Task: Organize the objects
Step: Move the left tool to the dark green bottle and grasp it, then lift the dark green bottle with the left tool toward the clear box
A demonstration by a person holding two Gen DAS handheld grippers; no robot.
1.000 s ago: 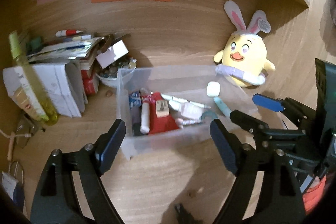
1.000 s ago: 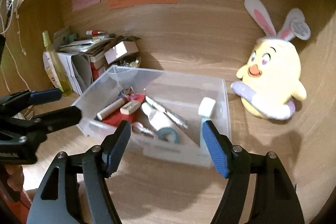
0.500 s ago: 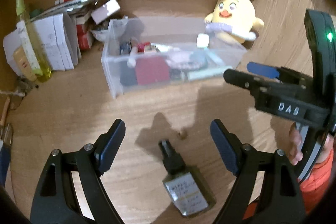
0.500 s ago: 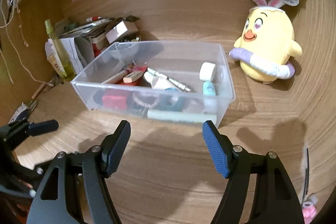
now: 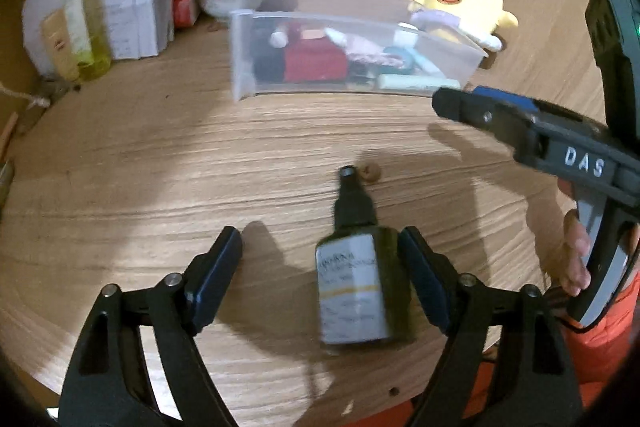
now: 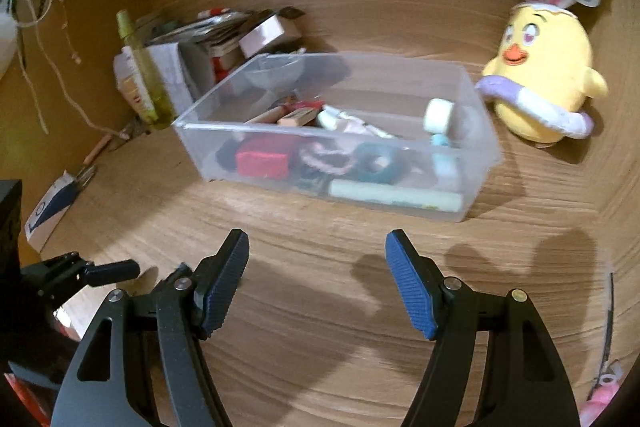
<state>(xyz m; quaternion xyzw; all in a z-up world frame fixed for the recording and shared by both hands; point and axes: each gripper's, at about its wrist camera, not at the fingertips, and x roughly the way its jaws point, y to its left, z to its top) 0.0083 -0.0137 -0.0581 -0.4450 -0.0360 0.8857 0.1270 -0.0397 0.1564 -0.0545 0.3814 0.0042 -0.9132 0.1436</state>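
A dark glass bottle [image 5: 354, 279] with a white label and a black cap lies flat on the wooden desk, cap pointing away. My left gripper [image 5: 320, 243] hangs over it with the bottle between its jaws, which are closing. The right finger is right beside the glass and the left finger stands well apart. A clear plastic bin [image 5: 256, 83] holding several small items stands farther back. My right gripper [image 6: 317, 241] is open over bare desk in front of the bin [image 6: 476, 155], with nothing between its fingers.
A yellow plush chick [image 6: 544, 67] with rabbit ears sits right of the bin. At back left are a yellow-green bottle [image 6: 140, 67], stacked boxes and papers [image 5: 132, 7], and a bowl. A small brown bit [image 5: 372, 171] lies beyond the bottle's cap. The desk edge is near.
My left gripper dropped and tilted down from the bin toward the desk; the dark bottle came into view and now lies between its fingers. My right gripper drew back from the bin.
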